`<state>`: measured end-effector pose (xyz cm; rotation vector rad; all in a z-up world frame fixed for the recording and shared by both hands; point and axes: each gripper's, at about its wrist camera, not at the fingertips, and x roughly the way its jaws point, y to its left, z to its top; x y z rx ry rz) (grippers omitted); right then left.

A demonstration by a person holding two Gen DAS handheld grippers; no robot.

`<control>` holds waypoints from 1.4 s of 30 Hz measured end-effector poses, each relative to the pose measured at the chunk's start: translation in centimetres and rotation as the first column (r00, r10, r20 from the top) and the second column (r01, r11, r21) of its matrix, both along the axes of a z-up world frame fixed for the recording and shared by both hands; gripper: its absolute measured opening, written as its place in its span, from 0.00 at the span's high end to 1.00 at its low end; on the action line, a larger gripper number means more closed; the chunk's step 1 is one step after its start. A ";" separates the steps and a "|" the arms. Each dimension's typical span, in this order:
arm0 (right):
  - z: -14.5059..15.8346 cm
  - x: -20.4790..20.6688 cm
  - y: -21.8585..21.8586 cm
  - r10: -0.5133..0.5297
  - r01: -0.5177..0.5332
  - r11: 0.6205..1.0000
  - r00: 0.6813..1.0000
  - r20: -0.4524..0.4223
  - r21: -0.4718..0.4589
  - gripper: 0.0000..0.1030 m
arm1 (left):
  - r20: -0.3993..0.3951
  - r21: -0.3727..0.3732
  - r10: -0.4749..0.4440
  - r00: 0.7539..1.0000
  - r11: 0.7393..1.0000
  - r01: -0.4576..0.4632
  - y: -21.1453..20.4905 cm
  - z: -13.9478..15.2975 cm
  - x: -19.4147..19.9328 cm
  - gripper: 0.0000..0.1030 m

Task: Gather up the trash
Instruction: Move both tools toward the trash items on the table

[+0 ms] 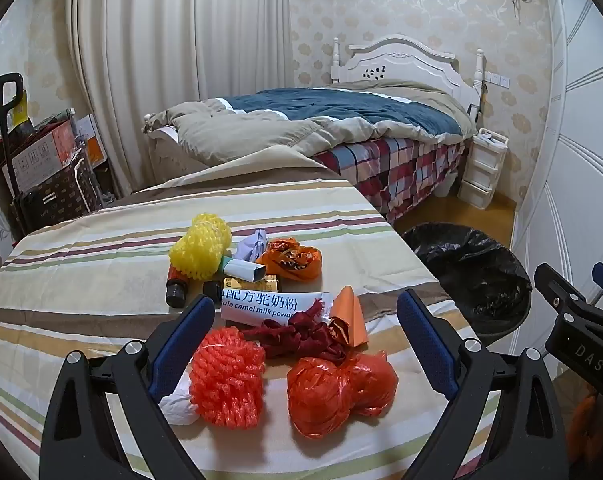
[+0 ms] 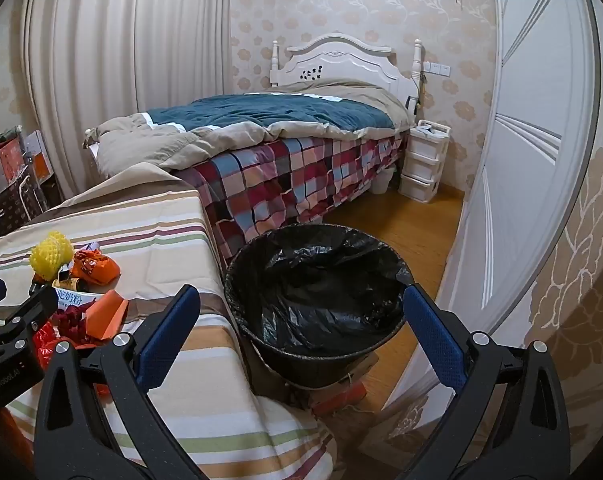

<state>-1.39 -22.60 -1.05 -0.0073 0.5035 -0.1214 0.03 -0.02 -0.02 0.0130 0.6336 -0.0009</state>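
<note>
Claws first: the left claw (image 1: 305,344) stands wide open and empty over the litter on the striped bench (image 1: 81,264), its blue pads either side of the nearest pieces without touching them; the right claw (image 2: 297,344) is just as wide and empty, aimed at the bin.

Nearest the left claw lie an orange foam net (image 1: 227,376) on white tissue and a knotted orange plastic bag (image 1: 337,392). Just beyond them are dark red ribbon scraps (image 1: 301,334), an orange folded paper (image 1: 351,314) and a camel milk powder sachet (image 1: 269,306). Farther back sit a yellow foam net (image 1: 201,248), small dark bottles (image 1: 177,290), a white box (image 1: 245,270) and a crumpled orange wrapper (image 1: 297,260).

Off the bench's edge, on the floor, the black-lined trash bin (image 2: 321,288) appears empty, so collection looks barely begun. A bed (image 2: 269,128) fills the background.

Risks, judged from here: pieces touch and overlap, so a close on the net could drag the tissue or ribbon along and shed them short of the bin. Soft nets may slip from the pads. Bottles could roll off the bench if nudged.
</note>
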 end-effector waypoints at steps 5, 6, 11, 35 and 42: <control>0.0 0.1 0.0 -0.001 0.001 1.000 1.000 -0.001 0.000 0.04 | 0.000 0.002 -0.001 1.000 1.000 0.001 -0.1 0.0 0.0 0.11; 0.0 0.0 0.0 -0.001 0.001 1.000 1.000 -0.002 0.000 0.04 | -0.001 0.002 -0.002 1.000 1.000 0.002 -0.1 0.0 0.0 0.11; 0.0 0.1 0.0 0.000 0.000 1.000 1.000 -0.002 -0.001 0.04 | -0.001 0.000 0.000 1.000 1.000 0.000 0.0 0.0 0.0 0.11; -1.9 -0.3 -0.5 0.008 -0.008 1.000 1.000 -0.027 -0.014 0.04 | -0.001 -0.006 -0.014 1.000 1.000 0.014 0.3 -0.2 -0.3 0.11; -1.1 -0.9 1.7 0.047 -0.048 0.998 0.998 -0.032 -0.031 0.08 | -0.012 -0.005 0.010 1.000 1.000 -0.010 2.8 0.3 -1.4 0.19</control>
